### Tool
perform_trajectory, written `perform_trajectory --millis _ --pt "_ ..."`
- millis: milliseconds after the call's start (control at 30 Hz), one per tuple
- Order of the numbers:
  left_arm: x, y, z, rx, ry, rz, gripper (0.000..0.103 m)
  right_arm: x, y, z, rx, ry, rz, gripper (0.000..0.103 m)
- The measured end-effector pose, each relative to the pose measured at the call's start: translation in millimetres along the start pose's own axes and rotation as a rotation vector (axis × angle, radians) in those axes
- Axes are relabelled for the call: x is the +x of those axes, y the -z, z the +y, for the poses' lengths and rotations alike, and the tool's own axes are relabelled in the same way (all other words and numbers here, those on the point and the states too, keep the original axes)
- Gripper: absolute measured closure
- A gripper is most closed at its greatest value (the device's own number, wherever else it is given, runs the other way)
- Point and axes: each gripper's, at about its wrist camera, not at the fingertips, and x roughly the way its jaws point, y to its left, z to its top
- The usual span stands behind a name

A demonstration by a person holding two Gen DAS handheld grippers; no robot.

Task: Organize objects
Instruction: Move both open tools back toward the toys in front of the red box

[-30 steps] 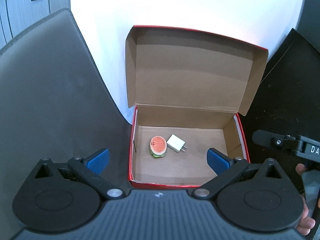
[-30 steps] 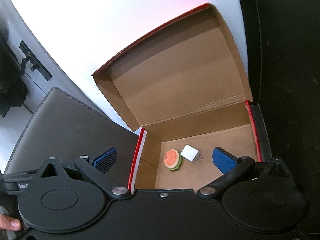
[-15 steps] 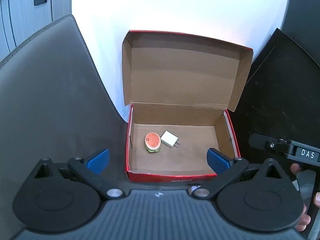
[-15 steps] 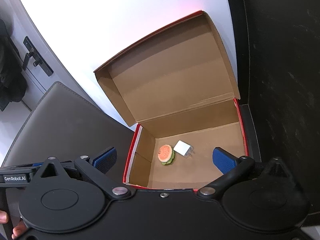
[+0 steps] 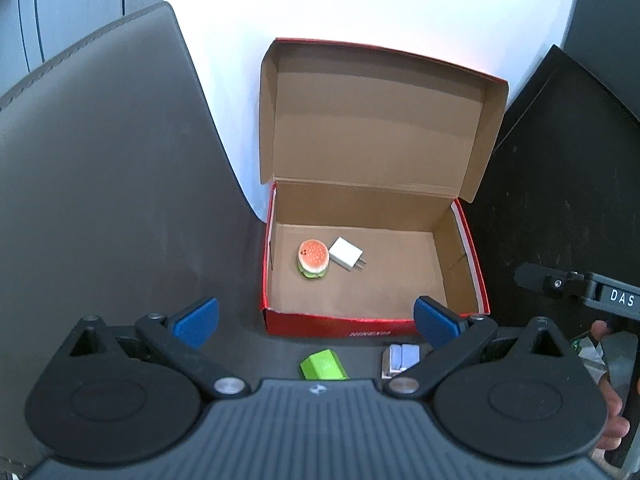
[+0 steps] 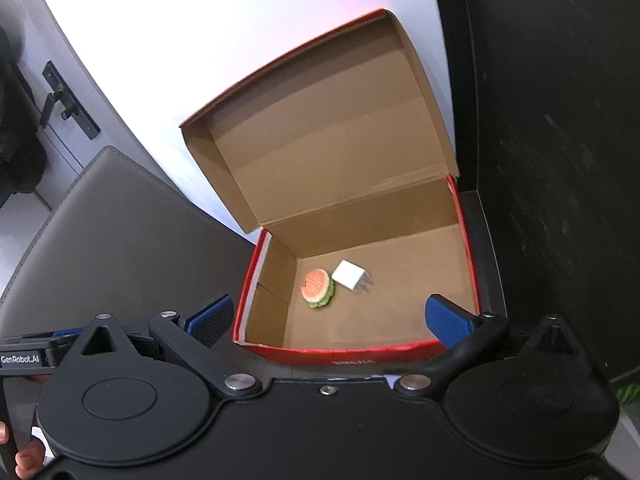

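Blue-padded left fingers (image 5: 436, 320) and right fingers (image 6: 448, 320) are hanging apart, empty. Between the left ones a green block (image 5: 323, 365) is waiting outside the red box (image 5: 372, 326), probably next; ahead, burger toy (image 5: 313, 258) and charger (image 5: 346, 254) are lying inside.

**Both grippers draw back from the open box**

The left gripper (image 5: 316, 318) has pulled back from the red box (image 5: 372, 326), whose front wall now shows in full ahead of its fingertips. Two items have come into its view just in front of the gripper body — a green block (image 5: 323, 366) and a small blue-and-white object (image 5: 401, 359). The right gripper (image 6: 330, 316) has retreated likewise — the box sits farther ahead of its fingers.
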Motion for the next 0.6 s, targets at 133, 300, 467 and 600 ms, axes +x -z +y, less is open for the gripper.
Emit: perform_trajectory --millis 133,300,467,600 --pt "1.3 6.2 1.9 0.013 0.015 0.013 0.000 -3.8 6.9 -2.5 0.003 0.007 0.000 0.000" --pt "3.5 14.1 1.5 0.034 0.037 0.038 0.000 -5.7 17.8 -3.0 -0.014 0.022 0.014 0.000" --pt "6.2 23.5 -0.8 0.063 0.056 0.060 0.000 -8.0 28.6 -6.4 -0.008 0.027 0.026 0.000" --pt "8.0 28.9 0.2 0.080 0.067 0.074 0.000 -6.5 40.4 -7.2 -0.005 0.031 0.048 0.000"
